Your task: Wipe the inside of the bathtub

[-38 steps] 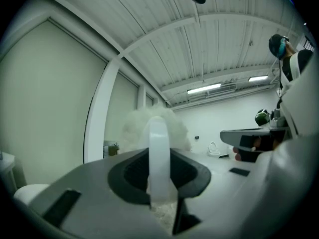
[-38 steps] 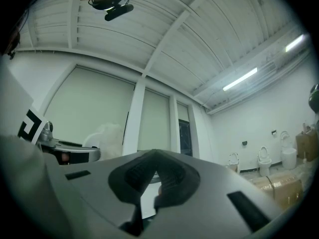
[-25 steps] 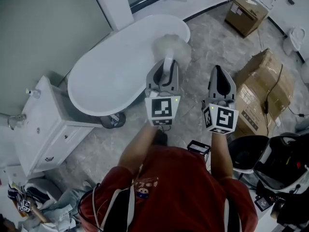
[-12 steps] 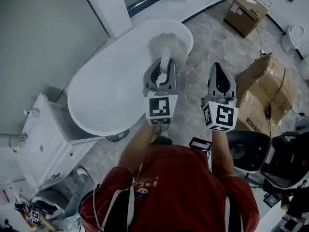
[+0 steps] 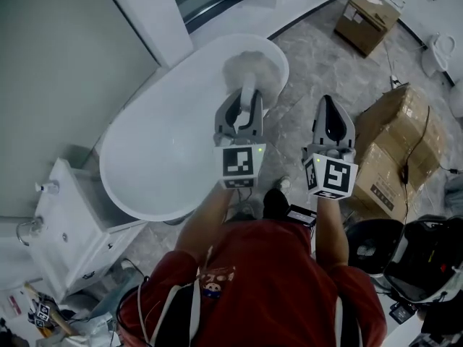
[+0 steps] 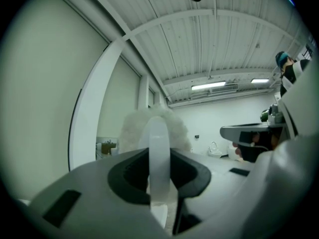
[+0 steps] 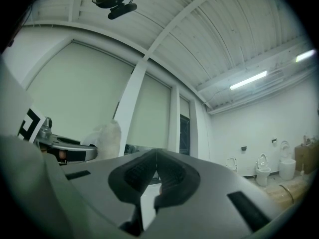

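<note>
- Fingers (image 6: 125, 176) of the left gripper (image 6: 159, 156) are clamped on the flat white handle (image 6: 159, 138) of a fluffy white duster (image 6: 132, 128). The handle's lower end is lost inside the jaws.
- Seen from the head, the left gripper (image 5: 244, 100) points its duster (image 5: 249, 69) over the far end of the bathtub (image 5: 166, 139), just inside the rim. Whether the fluff touches the tub wall cannot be told.
- Fingers (image 7: 135, 176) of the right gripper (image 7: 155, 159) are pressed together with nothing between them. The right gripper (image 5: 328, 103) hangs beside the left one, off the tub and over the marbled floor (image 5: 311, 63).
- The tub is white, oval and freestanding. Its near rim is partly covered by the left gripper and the person's forearm (image 5: 206, 219).
- A white cabinet (image 5: 69, 226) stands at the tub's near end.
- A large cardboard box (image 5: 394, 143) sits to the right of the right gripper. A smaller one (image 5: 369, 14) sits further back, and its print is too small to read.
</note>
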Demonstrator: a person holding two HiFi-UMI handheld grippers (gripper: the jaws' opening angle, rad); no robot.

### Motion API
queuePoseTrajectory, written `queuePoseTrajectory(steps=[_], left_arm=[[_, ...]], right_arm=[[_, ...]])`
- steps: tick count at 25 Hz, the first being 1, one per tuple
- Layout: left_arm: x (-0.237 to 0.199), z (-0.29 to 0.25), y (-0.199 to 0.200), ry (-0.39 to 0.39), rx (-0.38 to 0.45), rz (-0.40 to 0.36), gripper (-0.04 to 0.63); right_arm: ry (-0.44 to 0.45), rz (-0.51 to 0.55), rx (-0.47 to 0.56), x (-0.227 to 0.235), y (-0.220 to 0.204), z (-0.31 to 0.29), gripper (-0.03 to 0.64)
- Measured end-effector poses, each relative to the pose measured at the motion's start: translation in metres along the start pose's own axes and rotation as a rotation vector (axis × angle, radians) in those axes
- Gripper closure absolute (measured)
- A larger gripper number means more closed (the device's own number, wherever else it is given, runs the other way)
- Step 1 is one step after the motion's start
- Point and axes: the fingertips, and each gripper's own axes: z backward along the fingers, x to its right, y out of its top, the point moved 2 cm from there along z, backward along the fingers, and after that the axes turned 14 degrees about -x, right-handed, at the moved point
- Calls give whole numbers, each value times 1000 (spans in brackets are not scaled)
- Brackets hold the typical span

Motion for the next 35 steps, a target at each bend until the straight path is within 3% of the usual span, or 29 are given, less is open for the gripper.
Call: queuePoseTrajectory(steps=[4, 15, 23, 29, 35], left_arm=[[7, -36, 3, 19, -9, -36, 502], [64, -155, 35, 22, 5, -33, 502], [82, -214, 47, 29, -15, -27, 502], [72, -259, 47, 37, -24, -19, 502], [34, -310, 46, 40, -24, -9, 502]], right_arm=[[6, -10, 14, 23, -6, -31, 604], [21, -34, 32, 133, -12, -115, 604], [39, -43, 22, 178, -12, -157, 604], [42, -71, 13, 189, -16, -203, 604], [49, -45, 13, 180, -12, -266, 604]])
